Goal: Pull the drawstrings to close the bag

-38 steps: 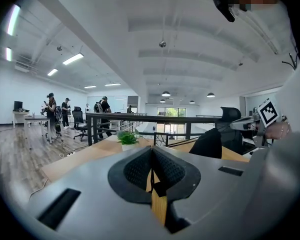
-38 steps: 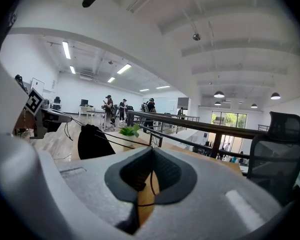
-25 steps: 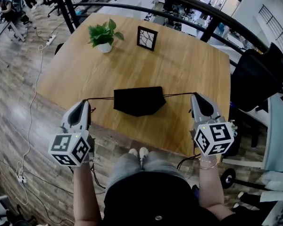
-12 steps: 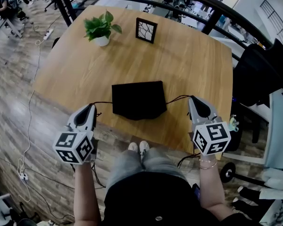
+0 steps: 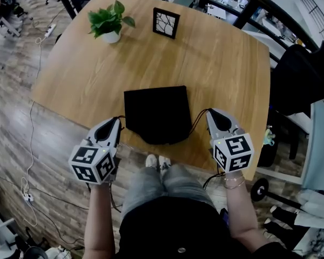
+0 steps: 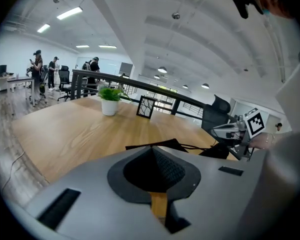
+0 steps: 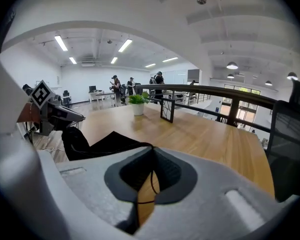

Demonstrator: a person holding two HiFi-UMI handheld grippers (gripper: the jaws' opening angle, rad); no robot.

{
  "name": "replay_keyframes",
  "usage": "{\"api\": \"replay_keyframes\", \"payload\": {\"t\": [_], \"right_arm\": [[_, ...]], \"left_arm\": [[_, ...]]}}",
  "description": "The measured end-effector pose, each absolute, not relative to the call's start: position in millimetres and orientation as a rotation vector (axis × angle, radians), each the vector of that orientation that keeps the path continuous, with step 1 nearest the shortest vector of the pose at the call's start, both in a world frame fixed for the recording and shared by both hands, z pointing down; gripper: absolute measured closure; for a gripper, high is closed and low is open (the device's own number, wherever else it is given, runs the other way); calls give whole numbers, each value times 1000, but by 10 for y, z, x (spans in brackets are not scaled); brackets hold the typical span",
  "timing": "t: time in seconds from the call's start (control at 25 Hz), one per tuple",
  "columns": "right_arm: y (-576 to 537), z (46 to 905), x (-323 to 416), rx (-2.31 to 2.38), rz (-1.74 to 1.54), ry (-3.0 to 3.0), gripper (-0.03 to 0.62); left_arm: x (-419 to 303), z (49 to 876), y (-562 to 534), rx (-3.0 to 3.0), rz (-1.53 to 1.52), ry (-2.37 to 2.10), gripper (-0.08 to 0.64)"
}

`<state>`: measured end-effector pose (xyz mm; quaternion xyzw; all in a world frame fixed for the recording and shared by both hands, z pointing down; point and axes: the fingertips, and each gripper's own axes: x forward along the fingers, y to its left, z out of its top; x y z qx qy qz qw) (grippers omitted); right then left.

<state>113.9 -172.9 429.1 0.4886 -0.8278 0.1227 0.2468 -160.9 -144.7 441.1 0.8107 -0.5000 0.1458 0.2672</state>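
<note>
A black drawstring bag (image 5: 156,112) lies flat on the wooden table (image 5: 216,63), close to its near edge. My left gripper (image 5: 116,122) sits just left of the bag and is shut on the left drawstring (image 5: 121,118), which is short and slack. On the bag's right, my right gripper (image 5: 210,113) is shut on the right drawstring (image 5: 197,120), which curves loosely back to the bag. In the right gripper view the cord (image 7: 151,176) runs between the closed jaws, with the bag (image 7: 107,143) and the left gripper (image 7: 55,115) beyond. The left gripper view shows the bag (image 6: 171,145) and the right gripper (image 6: 235,132).
A potted plant (image 5: 109,21) and a small framed picture (image 5: 166,22) stand at the table's far side. A black chair (image 5: 299,85) is beside the table on the right. The person's legs and shoes (image 5: 155,161) are at the near edge. A dark railing runs behind the table.
Both grippers have come down and moved inward toward the table's near edge. The drawstrings, taut before, now hang slack. The bag, gathered between them before, now lies flat on the table.
</note>
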Motion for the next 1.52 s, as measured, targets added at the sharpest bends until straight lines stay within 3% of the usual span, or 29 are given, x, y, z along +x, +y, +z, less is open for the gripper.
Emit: {"api": "replay_keyframes", "payload": {"t": [0.48,1.12,1.52], "right_arm": [[-1342,5019,1092,1117,531,-2153,586],[-774,5552,1066,895,667,-2026,555],[-584,5425,1063,778,651,-2030,471]], "left_arm": [[-1165,4988,-1088,2152,546,-1098,540],[-1085,5382,-701,2096,682,-1006,537],[-1136,5324,-565,2106,761,-957,388]]}}
